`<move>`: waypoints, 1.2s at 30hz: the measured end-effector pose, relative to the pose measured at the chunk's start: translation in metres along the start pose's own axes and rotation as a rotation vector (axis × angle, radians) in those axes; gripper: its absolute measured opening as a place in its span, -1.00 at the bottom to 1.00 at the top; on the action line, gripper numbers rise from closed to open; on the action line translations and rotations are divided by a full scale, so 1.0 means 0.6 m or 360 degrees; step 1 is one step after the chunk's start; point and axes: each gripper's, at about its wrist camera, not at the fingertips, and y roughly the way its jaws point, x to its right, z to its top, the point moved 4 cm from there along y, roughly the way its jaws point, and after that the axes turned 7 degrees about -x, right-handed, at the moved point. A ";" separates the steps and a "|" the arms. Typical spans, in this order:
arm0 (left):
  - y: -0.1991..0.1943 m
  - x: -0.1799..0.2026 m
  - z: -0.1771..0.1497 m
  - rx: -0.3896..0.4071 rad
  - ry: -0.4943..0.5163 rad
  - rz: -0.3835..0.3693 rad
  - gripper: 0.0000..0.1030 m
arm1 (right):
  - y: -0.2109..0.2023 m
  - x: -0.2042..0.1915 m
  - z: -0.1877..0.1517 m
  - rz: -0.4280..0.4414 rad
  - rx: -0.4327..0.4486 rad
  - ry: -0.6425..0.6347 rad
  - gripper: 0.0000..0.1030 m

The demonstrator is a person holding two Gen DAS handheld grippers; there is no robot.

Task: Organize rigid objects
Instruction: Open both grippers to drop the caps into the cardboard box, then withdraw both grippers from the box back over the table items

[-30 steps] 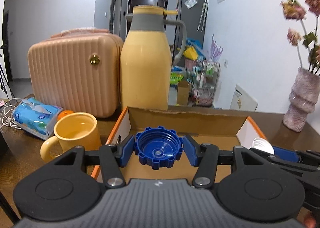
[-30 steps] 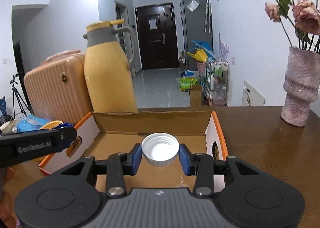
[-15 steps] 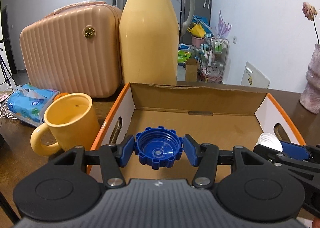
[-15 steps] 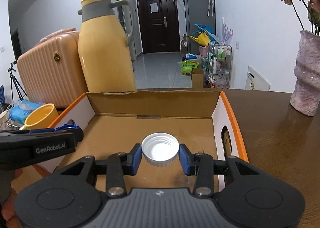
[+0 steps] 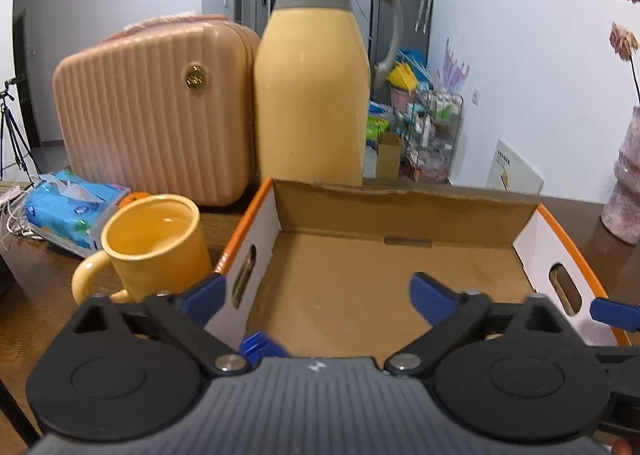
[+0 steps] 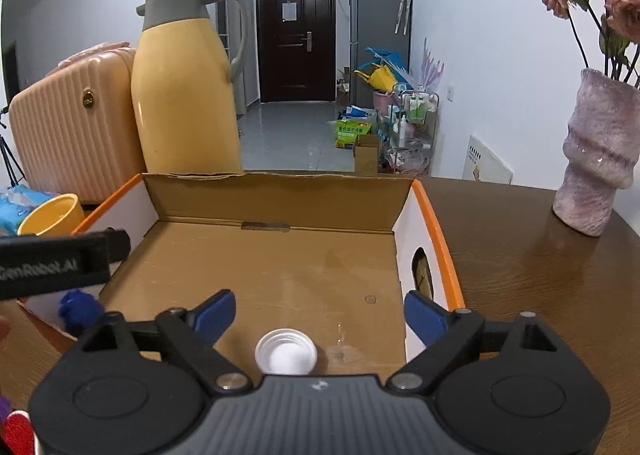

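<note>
The blue cap (image 5: 260, 343) is a ridged, notched plastic lid, seen from the left wrist only as a blurred sliver at the lower edge of the cardboard box (image 5: 400, 215), just above the tool's grey body; from the right wrist it is a blue smear (image 6: 78, 309) at the box's near left corner, and whether it lies inside the wall or against it cannot be told. The white cap (image 6: 286, 353) is a round ribbed lid lying open side up on the brown floor of the box (image 6: 280, 199), near its front edge and below the gap of the right gripper (image 6: 320, 313). Half a second ago each cap sat clamped between blue pads – now both have dropped free. The left gripper (image 5: 316, 295) has just been opening and its fingers stand wide apart with nothing between them; the right gripper's jaws have just been opening too, spread with the white cap beneath them, untouched. The box has orange rims, white side walls and oval handle holes. Beside it stand a yellow mug (image 5: 154, 243), a yellow jug (image 5: 312, 95) and a ribbed peach case (image 5: 156, 111). The left tool's side reads "GenRobot.AI", blurred.
</note>
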 end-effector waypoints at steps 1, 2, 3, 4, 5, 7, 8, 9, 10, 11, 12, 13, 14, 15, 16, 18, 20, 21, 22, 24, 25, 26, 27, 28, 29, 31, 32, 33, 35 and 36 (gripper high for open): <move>-0.002 0.000 0.001 0.0007 0.0004 0.0003 1.00 | -0.001 0.001 0.000 0.0002 -0.0001 0.0003 0.89; -0.003 0.001 0.001 0.0009 0.0006 0.0005 1.00 | -0.001 0.002 0.000 0.0002 0.0000 0.0004 0.93; -0.004 0.001 0.002 0.0010 0.0004 0.0004 1.00 | -0.001 0.002 0.000 -0.0001 0.0000 0.0001 0.95; -0.004 0.001 0.003 0.0010 0.0003 0.0000 1.00 | -0.002 0.002 0.001 -0.0007 -0.0001 0.0000 0.95; -0.004 0.001 0.003 0.0009 0.0002 0.0002 1.00 | -0.002 0.003 0.001 -0.0014 0.0000 0.0002 0.96; -0.004 0.000 0.004 0.0007 -0.0001 0.0008 1.00 | -0.003 0.004 0.002 -0.0021 0.0003 0.0007 0.97; -0.003 -0.001 0.005 0.0007 -0.0004 0.0008 1.00 | -0.003 0.005 0.002 -0.0021 0.0005 0.0010 0.97; -0.004 -0.002 0.004 0.0007 -0.0008 0.0007 1.00 | -0.004 0.004 0.002 -0.0021 0.0008 0.0011 0.98; -0.005 -0.003 0.004 0.0009 -0.0010 0.0006 1.00 | -0.005 0.004 0.002 -0.0020 0.0010 0.0013 0.98; -0.006 -0.003 0.005 0.0012 -0.0012 0.0005 1.00 | -0.006 0.005 0.002 -0.0019 0.0013 0.0015 0.99; -0.008 -0.004 0.005 0.0016 -0.0014 0.0002 1.00 | -0.007 0.004 0.002 -0.0017 0.0015 0.0014 1.00; -0.010 -0.005 0.005 0.0020 -0.0016 0.0000 1.00 | -0.009 0.004 0.002 -0.0015 0.0018 0.0013 1.00; -0.012 -0.006 0.006 0.0025 -0.0020 -0.0001 1.00 | -0.011 0.003 0.002 -0.0013 0.0022 0.0010 1.00; -0.016 -0.008 0.007 0.0032 -0.0028 0.0000 1.00 | -0.013 0.002 0.002 -0.0013 0.0026 0.0006 1.00; -0.019 -0.010 0.008 0.0037 -0.0035 -0.0001 1.00 | -0.016 0.002 0.003 -0.0014 0.0031 0.0003 1.00; -0.027 -0.014 0.009 0.0048 -0.0045 -0.0002 1.00 | -0.023 0.002 0.003 -0.0017 0.0044 -0.0002 1.00; -0.037 -0.018 0.010 0.0065 -0.0059 -0.0001 1.00 | -0.033 0.002 0.002 -0.0022 0.0059 -0.0009 1.00; -0.043 -0.022 0.009 0.0077 -0.0066 0.0004 1.00 | -0.038 0.003 0.001 -0.0021 0.0066 -0.0014 1.00; -0.049 -0.024 0.009 0.0088 -0.0068 0.0005 1.00 | -0.043 0.004 0.000 -0.0018 0.0074 -0.0017 1.00; -0.061 -0.027 0.005 0.0104 -0.0065 -0.0001 1.00 | -0.057 0.006 -0.003 -0.0012 0.0096 -0.0017 1.00; -0.067 -0.029 0.003 0.0109 -0.0062 -0.0004 1.00 | -0.063 0.006 -0.003 -0.0011 0.0110 -0.0020 1.00; -0.073 -0.031 0.001 0.0114 -0.0058 -0.0006 1.00 | -0.072 0.007 -0.005 -0.0006 0.0127 -0.0023 1.00; -0.078 -0.032 -0.001 0.0120 -0.0053 -0.0007 1.00 | -0.081 0.008 -0.007 0.0005 0.0140 -0.0027 1.00; -0.084 -0.033 -0.005 0.0126 -0.0042 -0.0012 1.00 | -0.089 0.009 -0.010 0.0018 0.0146 -0.0033 1.00; -0.090 -0.034 -0.010 0.0130 -0.0026 -0.0018 1.00 | -0.096 0.008 -0.013 0.0027 0.0152 -0.0042 1.00; -0.102 -0.037 -0.020 0.0138 -0.0002 -0.0019 1.00 | -0.112 0.009 -0.019 0.0040 0.0171 -0.0055 1.00; -0.109 -0.038 -0.026 0.0140 0.0007 -0.0022 1.00 | -0.120 0.009 -0.023 0.0044 0.0178 -0.0061 1.00; -0.115 -0.040 -0.031 0.0141 0.0012 -0.0025 1.00 | -0.127 0.009 -0.027 0.0045 0.0185 -0.0068 1.00; -0.129 -0.045 -0.041 0.0156 0.0006 -0.0032 1.00 | -0.141 0.007 -0.034 0.0044 0.0200 -0.0084 1.00; -0.136 -0.046 -0.046 0.0159 0.0009 -0.0038 1.00 | -0.148 0.007 -0.038 0.0043 0.0211 -0.0089 1.00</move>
